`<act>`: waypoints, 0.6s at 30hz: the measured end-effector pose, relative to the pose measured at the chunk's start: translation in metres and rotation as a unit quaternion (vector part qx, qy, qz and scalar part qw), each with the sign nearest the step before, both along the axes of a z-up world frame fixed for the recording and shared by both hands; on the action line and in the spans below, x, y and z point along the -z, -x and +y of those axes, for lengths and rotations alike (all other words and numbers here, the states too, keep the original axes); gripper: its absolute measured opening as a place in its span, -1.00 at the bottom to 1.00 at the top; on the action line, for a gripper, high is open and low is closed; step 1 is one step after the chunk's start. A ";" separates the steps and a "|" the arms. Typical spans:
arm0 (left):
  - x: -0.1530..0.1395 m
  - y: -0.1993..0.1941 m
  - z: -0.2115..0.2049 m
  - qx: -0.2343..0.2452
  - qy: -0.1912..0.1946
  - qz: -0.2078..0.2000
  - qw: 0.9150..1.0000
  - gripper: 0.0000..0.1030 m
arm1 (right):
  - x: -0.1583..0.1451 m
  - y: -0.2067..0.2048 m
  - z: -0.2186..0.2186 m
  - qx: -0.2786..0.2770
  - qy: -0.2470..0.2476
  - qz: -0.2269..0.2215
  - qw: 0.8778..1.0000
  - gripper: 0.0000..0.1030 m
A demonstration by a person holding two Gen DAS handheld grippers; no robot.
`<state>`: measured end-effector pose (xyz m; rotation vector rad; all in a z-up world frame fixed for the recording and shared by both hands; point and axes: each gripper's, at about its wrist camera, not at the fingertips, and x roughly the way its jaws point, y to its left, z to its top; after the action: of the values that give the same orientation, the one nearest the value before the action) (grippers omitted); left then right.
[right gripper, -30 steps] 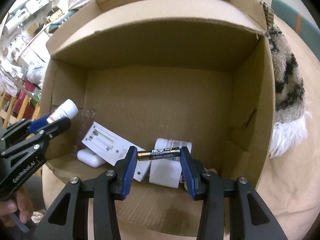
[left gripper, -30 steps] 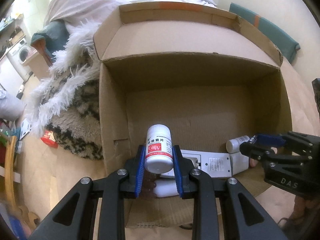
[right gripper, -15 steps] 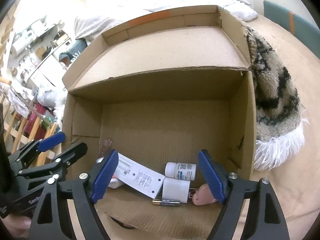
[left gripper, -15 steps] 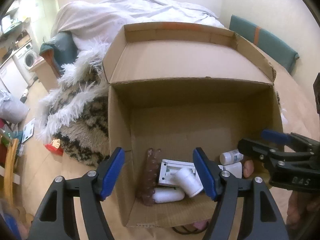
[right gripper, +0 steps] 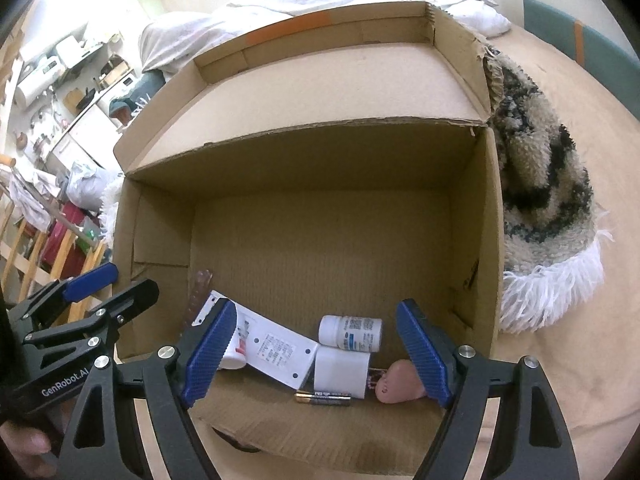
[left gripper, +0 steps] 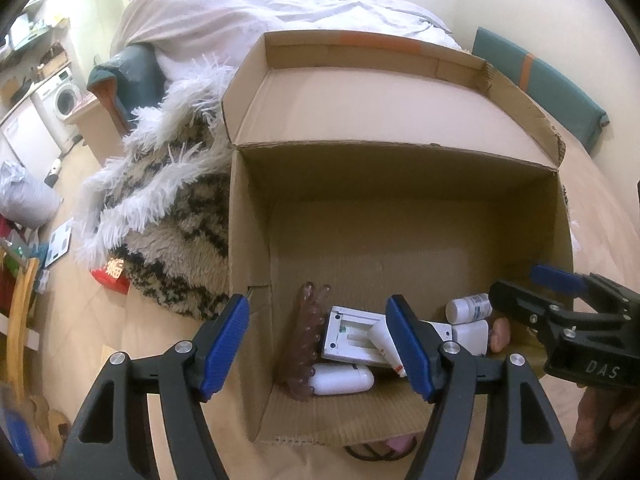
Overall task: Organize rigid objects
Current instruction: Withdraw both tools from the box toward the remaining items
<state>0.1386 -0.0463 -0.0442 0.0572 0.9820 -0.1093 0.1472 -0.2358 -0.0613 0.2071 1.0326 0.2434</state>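
Note:
An open cardboard box (left gripper: 256, 208) (right gripper: 486, 216) stands on the tan surface. Inside lie a white pill bottle with a red label (left gripper: 382, 338) (right gripper: 236, 346), a white pill bottle with blue print (left gripper: 468, 307) (right gripper: 352, 332), a flat white device (left gripper: 348, 334) (right gripper: 280, 354), a battery (right gripper: 322, 399), a white oval case (left gripper: 342, 378), a white block (right gripper: 340, 368), a pink piece (right gripper: 400, 380) and a brownish beaded strip (left gripper: 306, 336). My left gripper (left gripper: 320, 348) is open and empty above the box's near left side. My right gripper (right gripper: 316, 352) is open and empty above the near right side.
A shaggy cream-and-black rug (left gripper: 176, 216) (right gripper: 540, 184) lies beside the box. A bed with white covers (left gripper: 280, 4) is behind. A red packet (left gripper: 114, 276) lies on the floor at left. A washing machine (left gripper: 64, 96) stands far left.
Both grippers opened and pulled back upward. The red-label pill bottle dropped from the left gripper into the box; the battery dropped from the right gripper into the box.

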 end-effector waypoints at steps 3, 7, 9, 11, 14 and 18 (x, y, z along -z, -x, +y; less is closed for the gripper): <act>-0.003 0.001 0.003 -0.002 0.003 -0.001 1.000 0.32 | -0.001 0.001 -0.001 0.005 0.001 -0.001 1.000 0.69; -0.009 0.007 0.008 -0.010 0.003 0.001 1.000 0.32 | -0.003 0.008 -0.003 0.012 -0.001 0.000 1.000 0.69; -0.011 0.009 0.012 -0.008 0.000 0.014 1.000 0.32 | -0.006 0.014 -0.005 0.014 -0.005 0.001 1.000 0.69; -0.017 0.013 0.016 -0.016 -0.008 0.017 1.000 0.32 | -0.011 0.022 -0.008 0.016 -0.011 -0.002 1.000 0.69; -0.024 0.021 0.023 -0.021 0.004 0.018 1.000 0.32 | -0.016 0.037 -0.011 0.015 -0.018 -0.008 1.000 0.69; -0.030 0.038 0.032 -0.030 0.006 0.019 0.999 0.32 | -0.015 0.060 -0.013 0.014 -0.031 0.003 0.999 0.69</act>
<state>0.1001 -0.0144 -0.0141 0.0146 1.0208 -0.0622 0.0870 -0.2486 -0.0464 0.2782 1.0285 0.2486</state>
